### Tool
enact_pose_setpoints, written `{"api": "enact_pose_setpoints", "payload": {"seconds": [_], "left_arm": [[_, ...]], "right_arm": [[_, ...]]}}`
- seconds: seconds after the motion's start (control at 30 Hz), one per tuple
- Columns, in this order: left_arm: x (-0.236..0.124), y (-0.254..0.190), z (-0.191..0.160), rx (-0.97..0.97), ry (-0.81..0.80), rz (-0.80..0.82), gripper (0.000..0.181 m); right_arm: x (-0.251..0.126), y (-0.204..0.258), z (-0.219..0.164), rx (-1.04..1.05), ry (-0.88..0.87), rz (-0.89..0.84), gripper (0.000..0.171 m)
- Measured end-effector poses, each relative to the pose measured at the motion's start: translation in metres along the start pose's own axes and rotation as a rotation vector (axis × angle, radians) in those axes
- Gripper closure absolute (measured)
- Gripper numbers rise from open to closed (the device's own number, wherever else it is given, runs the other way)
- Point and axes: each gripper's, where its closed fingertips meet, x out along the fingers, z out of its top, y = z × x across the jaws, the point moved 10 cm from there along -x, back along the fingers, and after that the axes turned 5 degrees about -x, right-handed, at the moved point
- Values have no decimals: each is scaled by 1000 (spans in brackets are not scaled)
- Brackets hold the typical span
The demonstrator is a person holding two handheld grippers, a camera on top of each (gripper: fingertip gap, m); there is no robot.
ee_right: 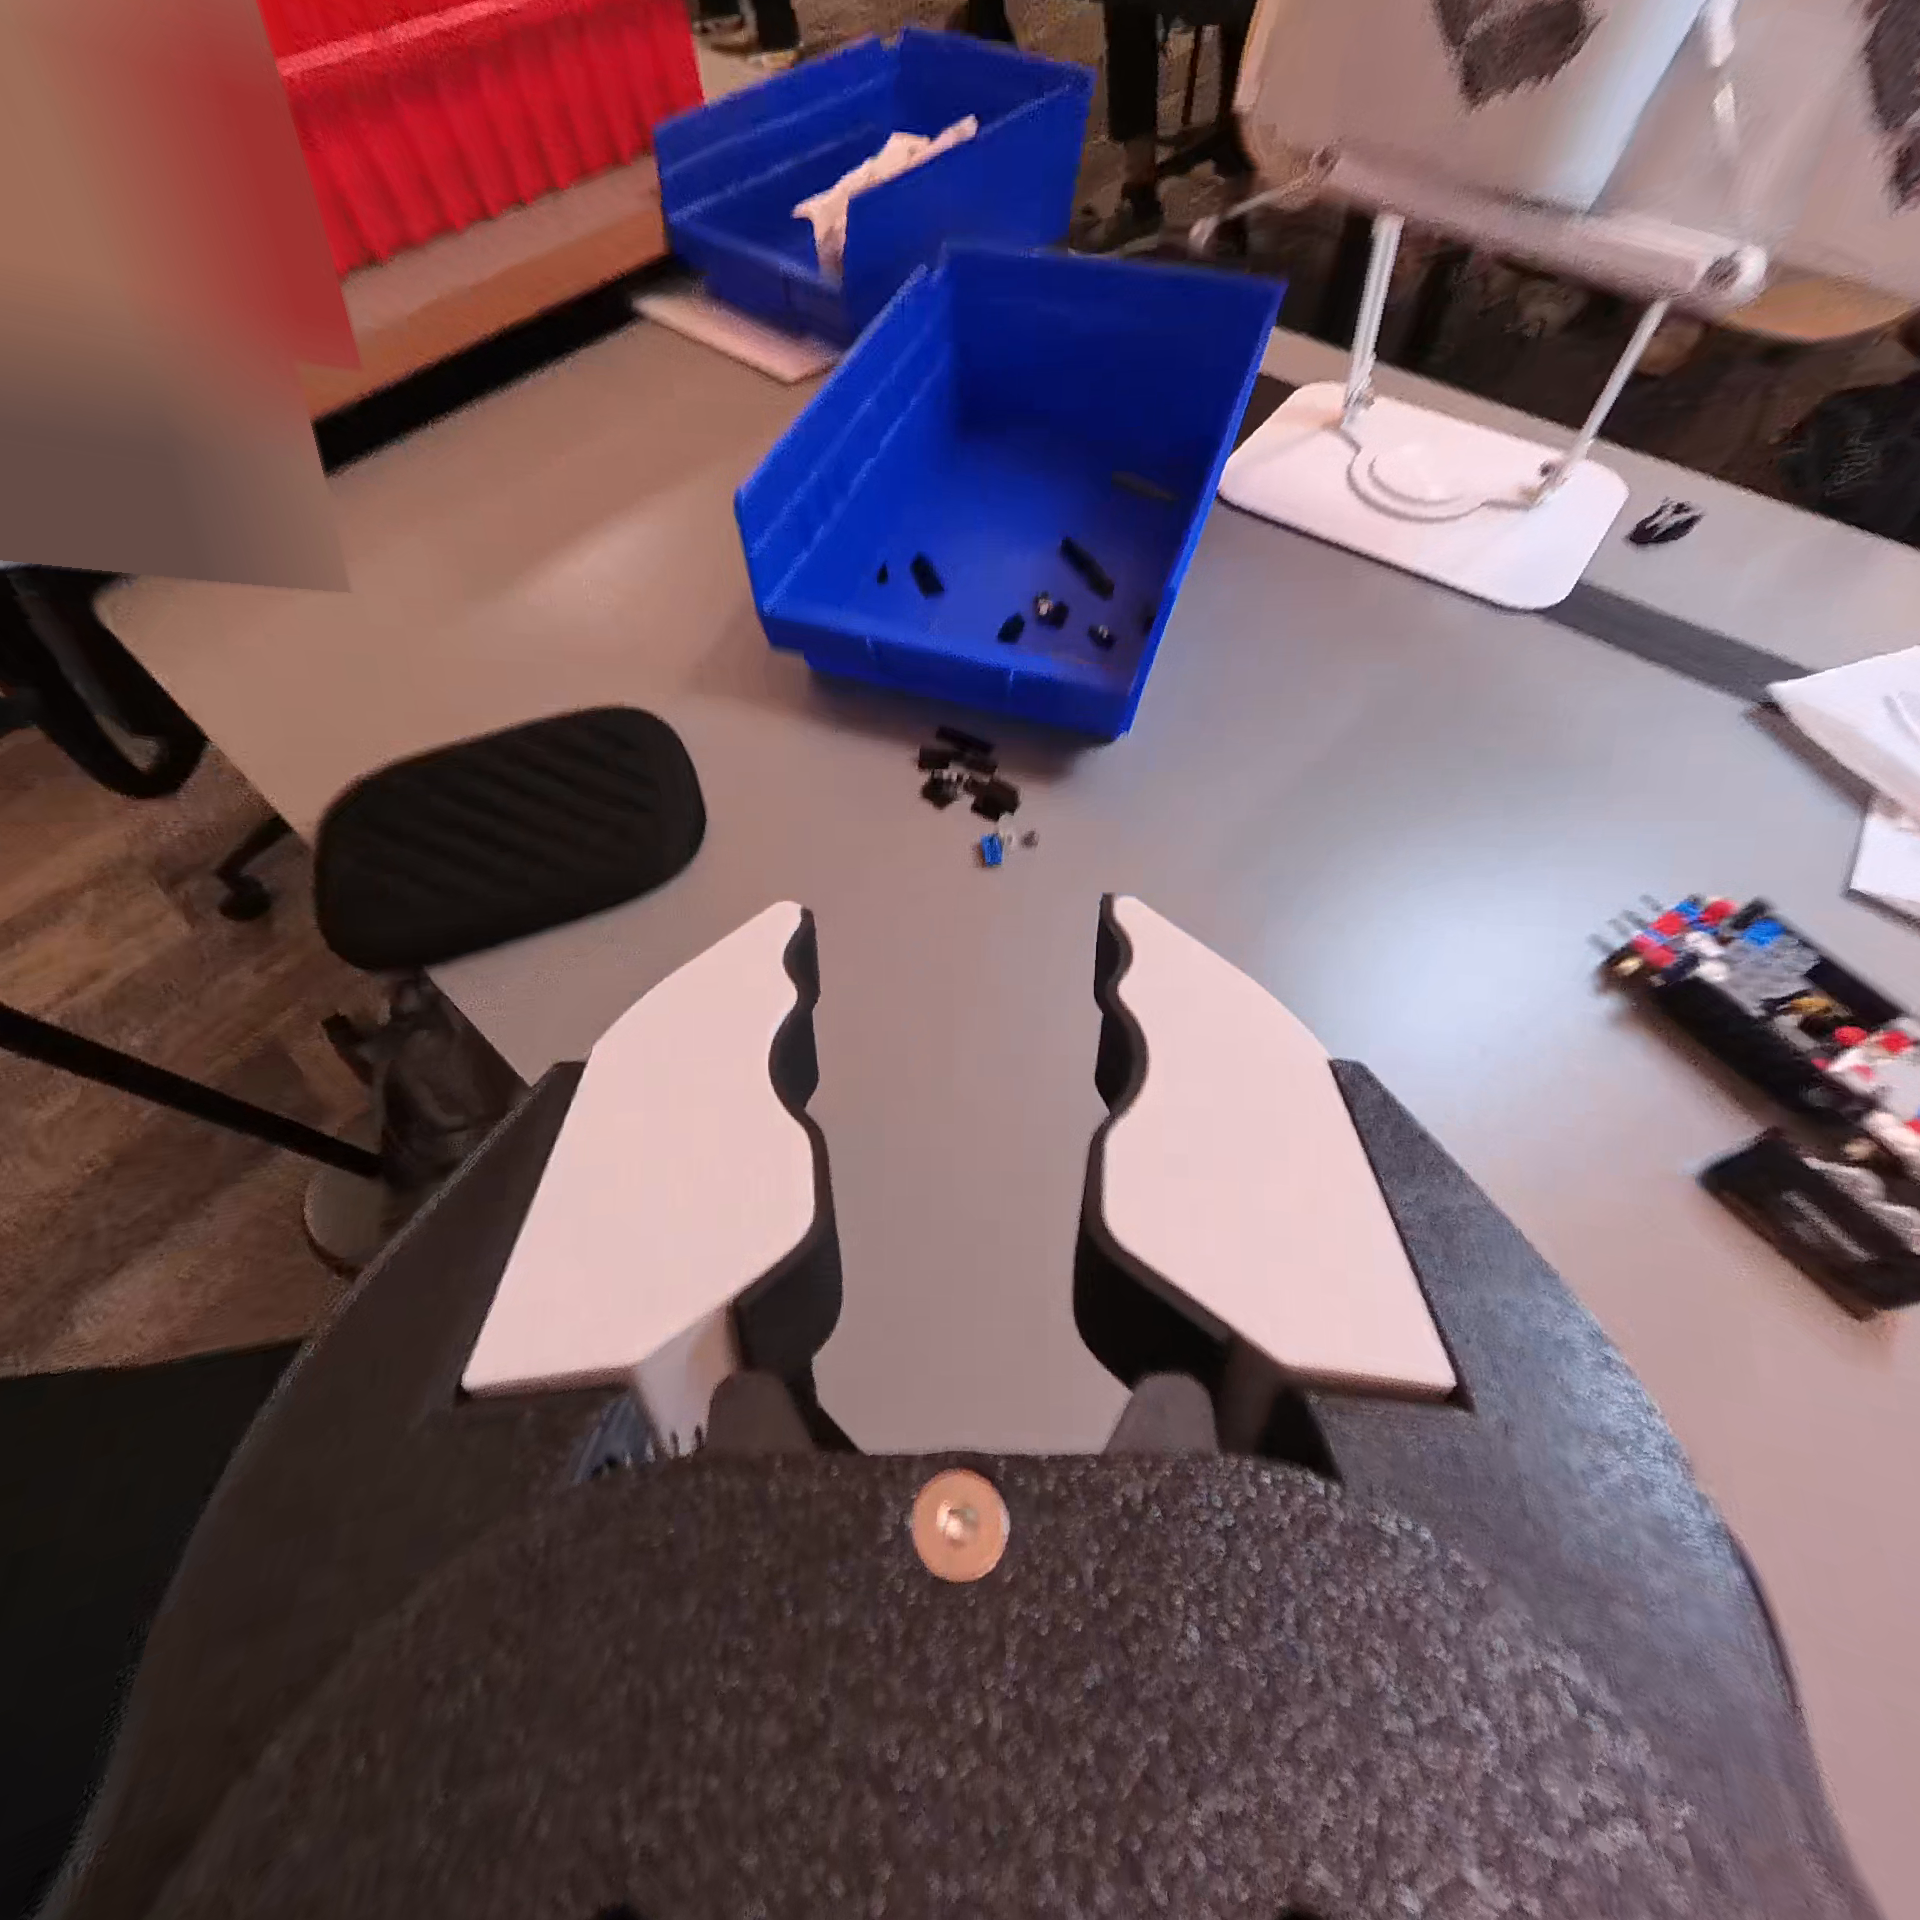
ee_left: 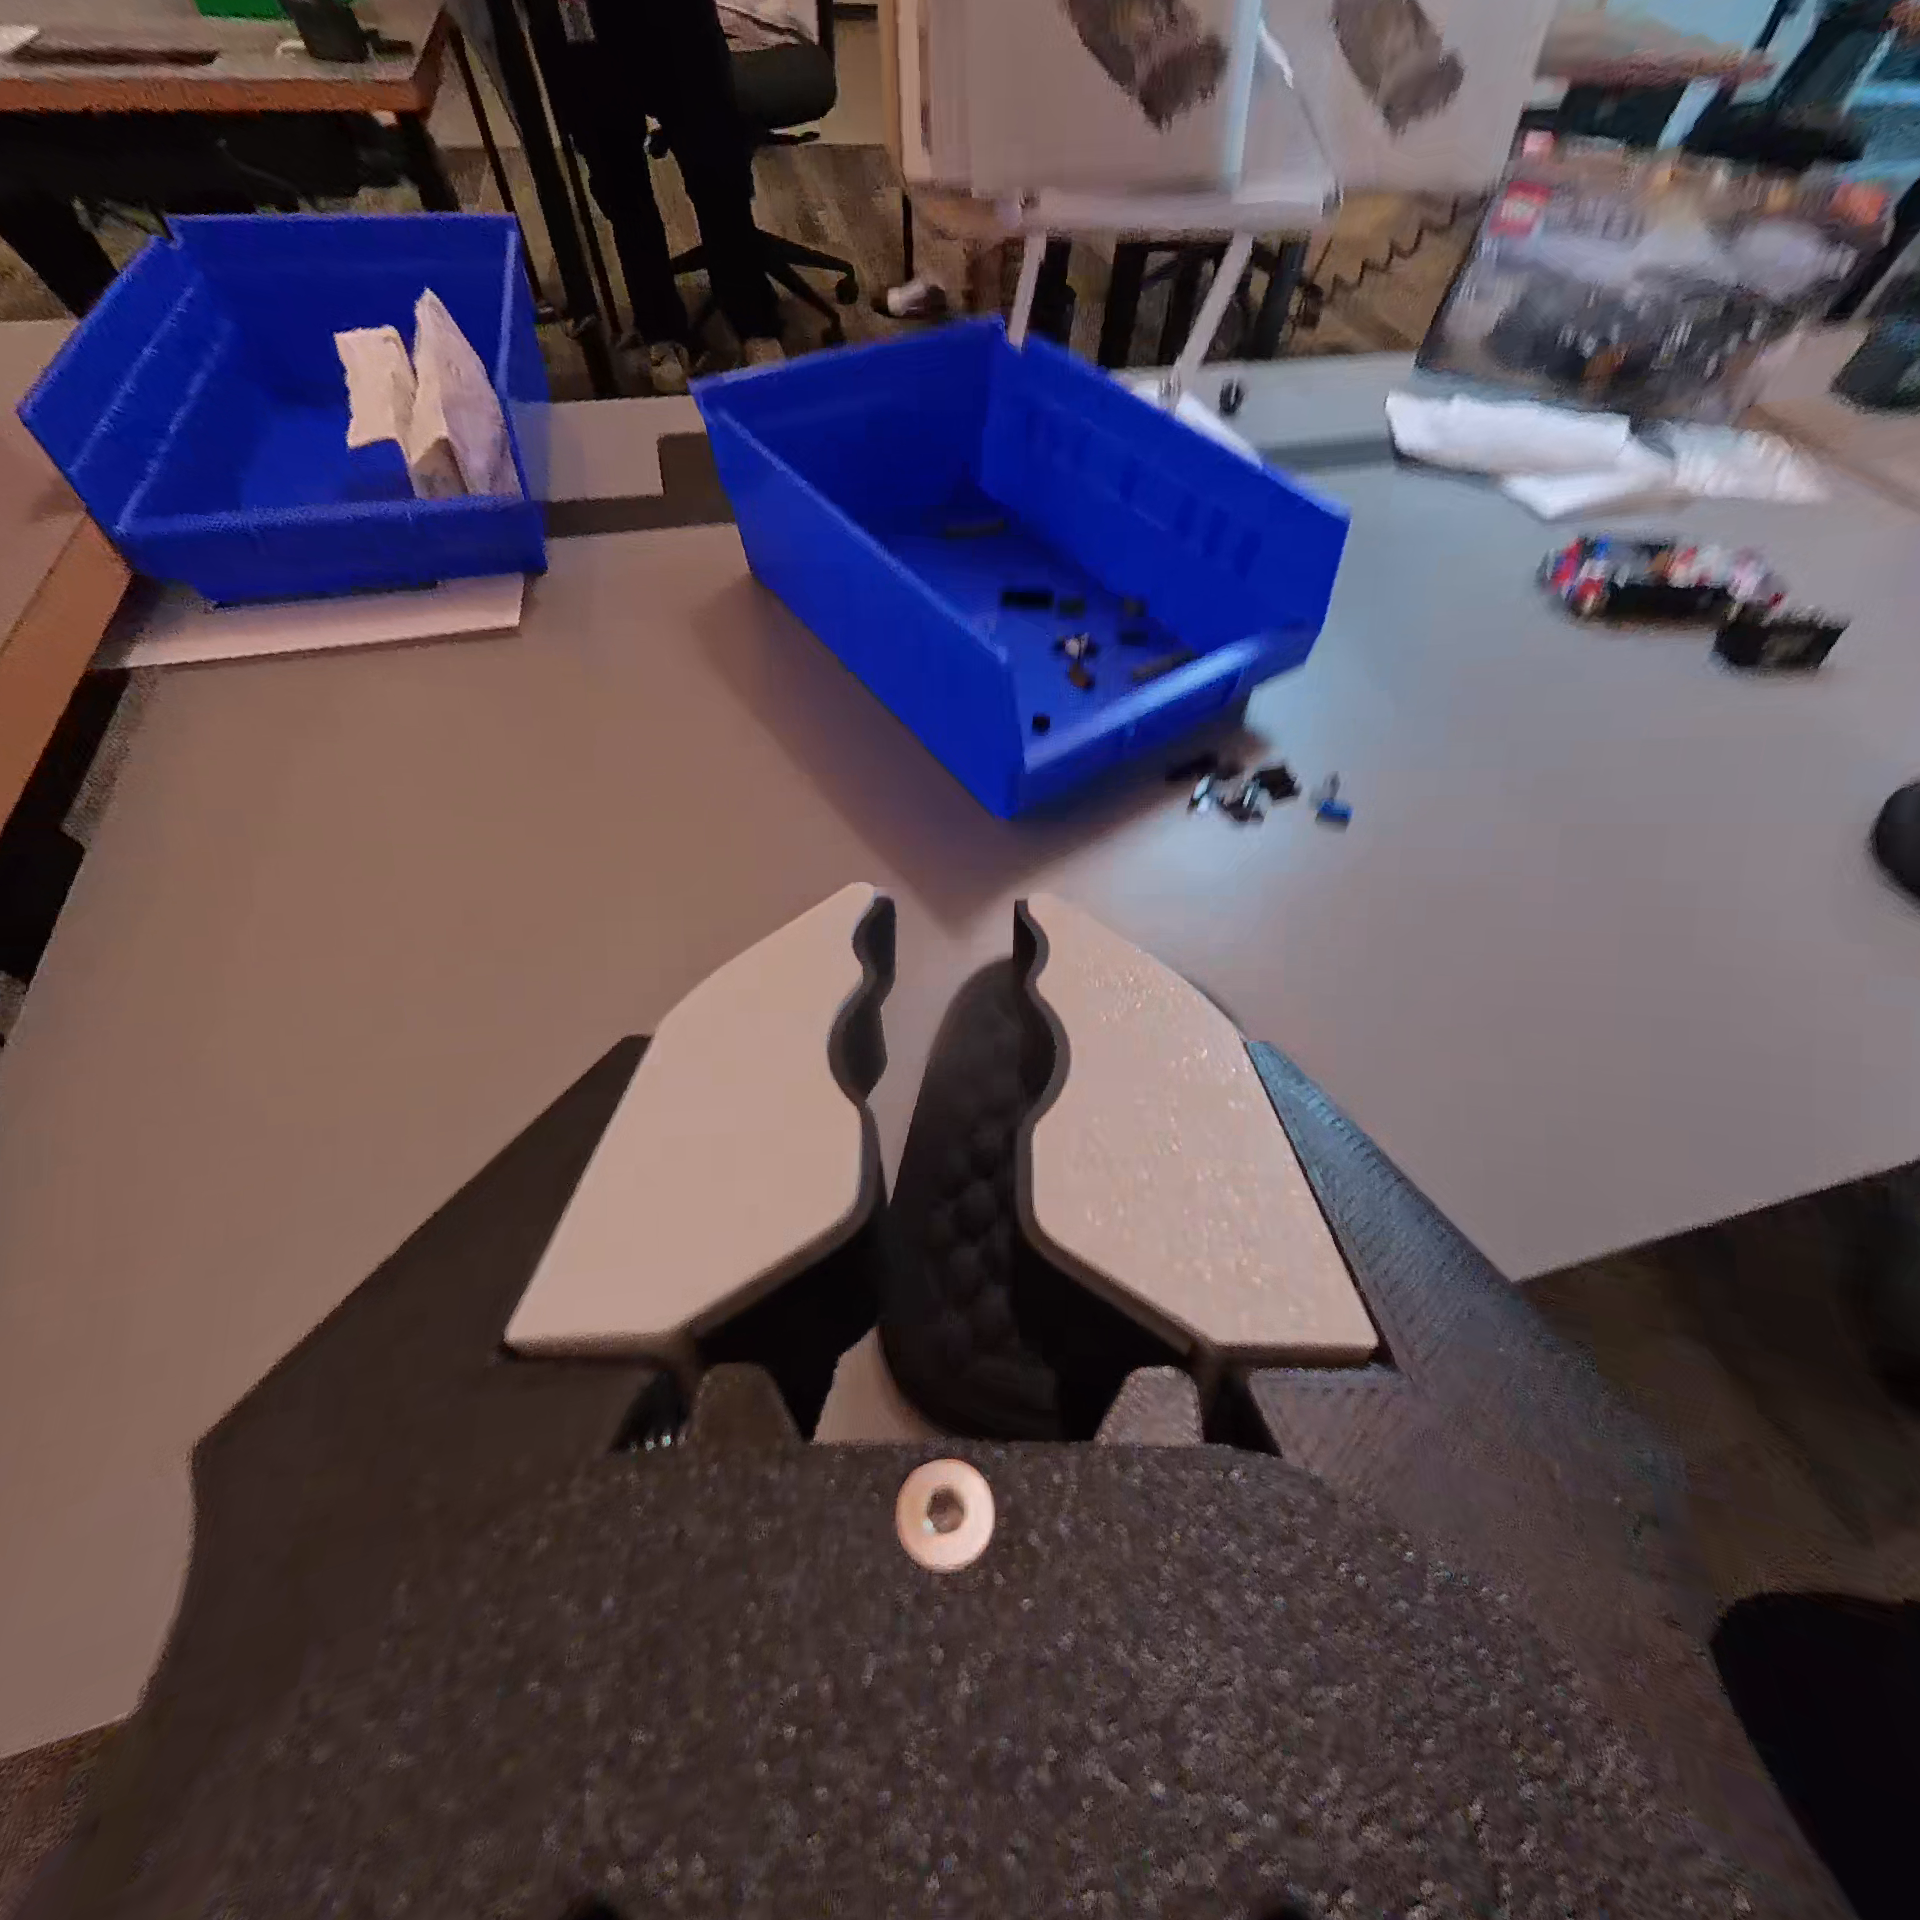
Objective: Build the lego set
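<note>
Two blue bins (ee_left: 997, 582) (ee_left: 281, 416); two partial lego builds (ee_right: 1766, 997) (ee_right: 1829, 1216); one lamp base (ee_right: 1423, 488).

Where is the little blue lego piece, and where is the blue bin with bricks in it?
little blue lego piece (ee_right: 990, 850), right wrist view, its top.
blue bin (ee_right: 1039, 416), right wrist view, inner back wall.

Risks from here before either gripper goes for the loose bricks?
1. The loose pieces lie in a tight cluster beside the nearer blue bin; the open right gripper may pinch several or scatter them.
2. The small blue piece is tiny and may slip from the pads.
3. Both views are motion-blurred, so aim may drift; the left gripper has only a narrow gap.
</note>
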Motion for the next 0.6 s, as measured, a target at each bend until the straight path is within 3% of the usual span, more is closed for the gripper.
{"api": "enact_pose_setpoints", "payload": {"seconds": [0.17, 0.3, 0.43, 0.6], "left_arm": [[2, 9, -112, 145, -20, -11, 160], [-1, 9, -185, 272, -97, -90, 164], [-29, 1, -222, 326, -214, -136, 160], [-95, -2, -228, 190, -252, -121, 158]], "right_arm": [[26, 10, -102, -89, -107, 9, 118], [11, 43, -168, -170, -211, -19, 118], [-40, 85, -209, -199, -271, -100, 117], [-128, 123, -231, -120, -215, -308, 116]]}}
